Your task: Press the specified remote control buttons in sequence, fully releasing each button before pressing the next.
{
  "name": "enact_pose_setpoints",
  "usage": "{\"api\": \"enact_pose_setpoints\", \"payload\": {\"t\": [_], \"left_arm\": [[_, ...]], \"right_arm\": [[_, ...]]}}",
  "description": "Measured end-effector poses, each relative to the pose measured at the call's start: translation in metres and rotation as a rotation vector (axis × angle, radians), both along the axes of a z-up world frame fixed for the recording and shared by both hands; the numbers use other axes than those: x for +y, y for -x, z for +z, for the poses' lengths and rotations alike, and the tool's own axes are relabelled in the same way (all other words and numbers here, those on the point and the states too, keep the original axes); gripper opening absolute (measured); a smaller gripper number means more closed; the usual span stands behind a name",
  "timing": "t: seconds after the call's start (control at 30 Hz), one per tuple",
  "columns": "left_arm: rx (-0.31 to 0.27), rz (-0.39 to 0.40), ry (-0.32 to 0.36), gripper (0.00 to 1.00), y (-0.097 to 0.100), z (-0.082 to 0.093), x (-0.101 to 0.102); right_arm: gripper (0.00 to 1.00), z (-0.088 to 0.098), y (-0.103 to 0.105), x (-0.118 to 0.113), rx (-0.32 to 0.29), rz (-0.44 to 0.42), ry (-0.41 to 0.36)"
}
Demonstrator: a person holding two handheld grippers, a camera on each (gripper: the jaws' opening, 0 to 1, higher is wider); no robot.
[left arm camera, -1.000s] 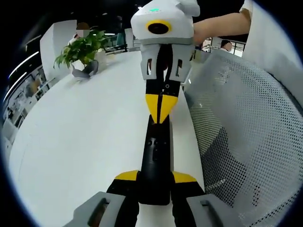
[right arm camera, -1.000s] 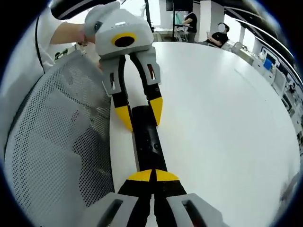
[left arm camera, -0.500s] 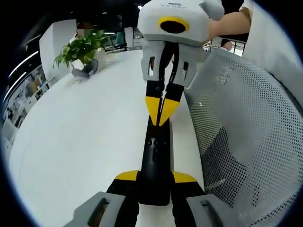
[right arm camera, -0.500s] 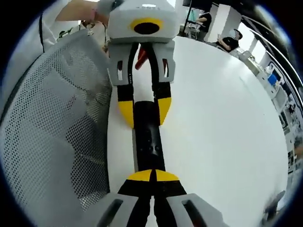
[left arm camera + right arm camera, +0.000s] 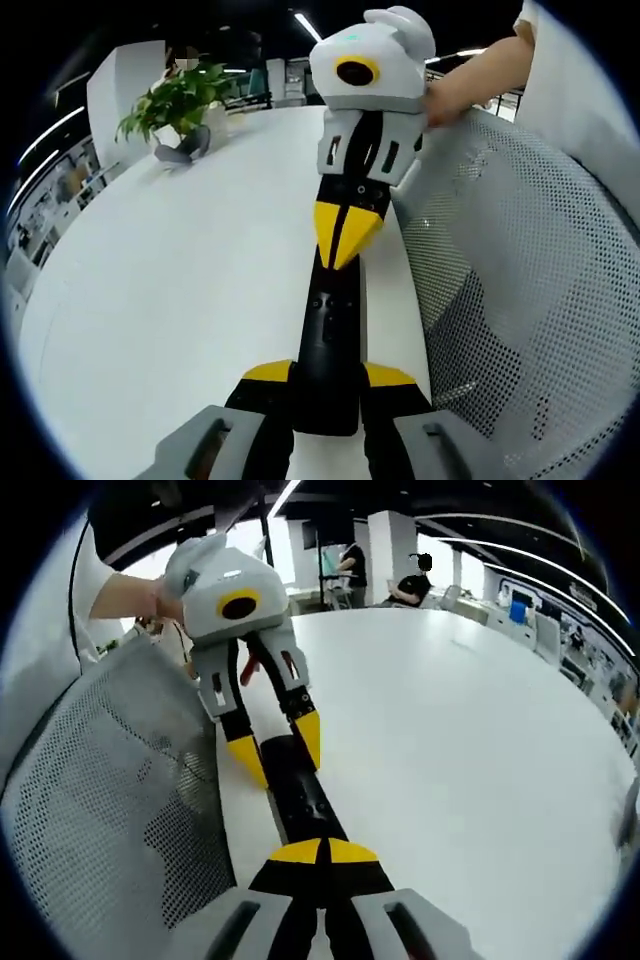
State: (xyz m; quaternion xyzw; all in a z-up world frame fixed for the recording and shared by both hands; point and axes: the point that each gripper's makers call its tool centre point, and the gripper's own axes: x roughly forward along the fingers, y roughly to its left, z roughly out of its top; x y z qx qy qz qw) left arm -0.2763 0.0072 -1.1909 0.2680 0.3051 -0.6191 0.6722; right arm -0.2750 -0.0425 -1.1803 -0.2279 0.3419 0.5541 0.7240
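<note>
left gripper [image 5: 328, 378] clamps the remote [image 5: 331, 330] – right gripper [image 5: 322, 852] (jaws together) touches its buttons.

Left tongs [image 5: 325, 385] clamped on black remote [image 5: 329, 335]; right tongs [image 5: 345, 240] closed above.

a broad white table [image 5: 170, 290], a potted plant [image 5: 175, 100] at its far edge, mesh chair back [image 5: 530, 290] alongside.

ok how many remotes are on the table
1. A single black remote lies along the white table's edge beside the mesh chair back. The left hand-held gripper clamps its near end, and the right hand-held gripper has its shut tips at the far end.
</note>
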Motion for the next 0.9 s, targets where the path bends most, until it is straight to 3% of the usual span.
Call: {"api": "enact_pose_setpoints", "payload": {"t": [0.17, 0.4, 0.53, 0.77, 0.9], "left_arm": [[-0.001, 0.000, -0.002, 0.24, 0.0000, 0.0003, -0.0001], [-0.009, -0.015, -0.015, 0.24, 0.0000, 0.0001, -0.0008], [-0.008, -0.019, -0.016, 0.24, -0.0001, 0.0002, -0.0005], [-0.009, -0.009, -0.004, 0.24, -0.0002, 0.0002, -0.0009], [-0.010, -0.017, -0.012, 0.24, 0.0002, 0.0000, -0.0007]], "right_arm": [[0.00, -0.0024, 0.0019, 0.0033, -0.089, 0.147, 0.148], [0.00, -0.0048, 0.0009, 0.0058, -0.099, 0.147, 0.273], [0.00, -0.0051, -0.0011, 0.0038, -0.084, 0.039, 0.260], [0.00, -0.0030, -0.0044, 0.0029, -0.053, -0.188, 0.145], [0.00, -0.0025, -0.0047, 0.0031, -0.067, -0.243, 0.139]]}}
